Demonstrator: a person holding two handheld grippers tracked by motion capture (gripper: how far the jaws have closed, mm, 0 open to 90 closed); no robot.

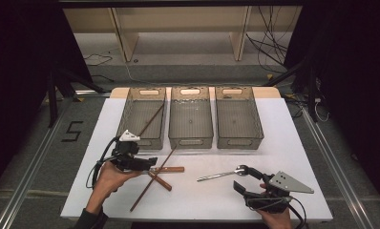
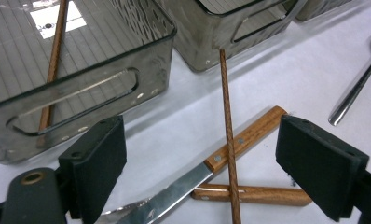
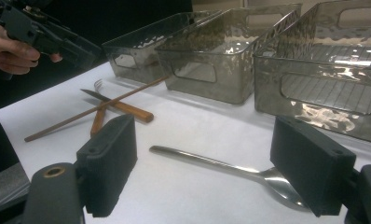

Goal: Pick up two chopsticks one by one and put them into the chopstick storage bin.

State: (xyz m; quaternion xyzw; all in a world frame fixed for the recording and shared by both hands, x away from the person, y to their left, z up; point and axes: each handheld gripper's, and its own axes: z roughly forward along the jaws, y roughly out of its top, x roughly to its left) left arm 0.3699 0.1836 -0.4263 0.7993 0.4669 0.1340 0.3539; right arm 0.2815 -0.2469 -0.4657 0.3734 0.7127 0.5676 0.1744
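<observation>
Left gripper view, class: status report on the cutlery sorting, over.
Left tool open above knife. Chopstick lies across knife and fork handle. Right tool open around spoon.

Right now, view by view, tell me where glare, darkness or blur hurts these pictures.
High view: dark surroundings, bright evenly lit table, soft detail overall. Left gripper view: white glare patch on the floor of the left bin, and the knife blade shines; near pads blurred. Right gripper view: rippled reflections on the bin walls, spoon glints, far corner black.
</observation>
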